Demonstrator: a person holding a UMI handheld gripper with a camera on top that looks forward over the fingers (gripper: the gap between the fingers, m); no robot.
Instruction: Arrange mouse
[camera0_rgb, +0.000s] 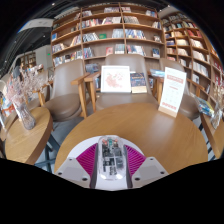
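A see-through computer mouse (111, 158) with its circuit board showing sits between my fingers, its length running along them. My gripper (111, 146) is shut on it, and the magenta pads (87, 160) press against its two sides. The mouse is held over the near edge of a round wooden table (150, 125). Its underside is hidden, so I cannot tell whether it touches the tabletop.
Beyond the fingers, an upright white sign (173, 90) stands on the table's far right. Chairs (68, 98) and a displayed book (116, 78) stand behind it. A second table (28, 142) at the left carries a vase of flowers (22, 108). Bookshelves (110, 30) line the back wall.
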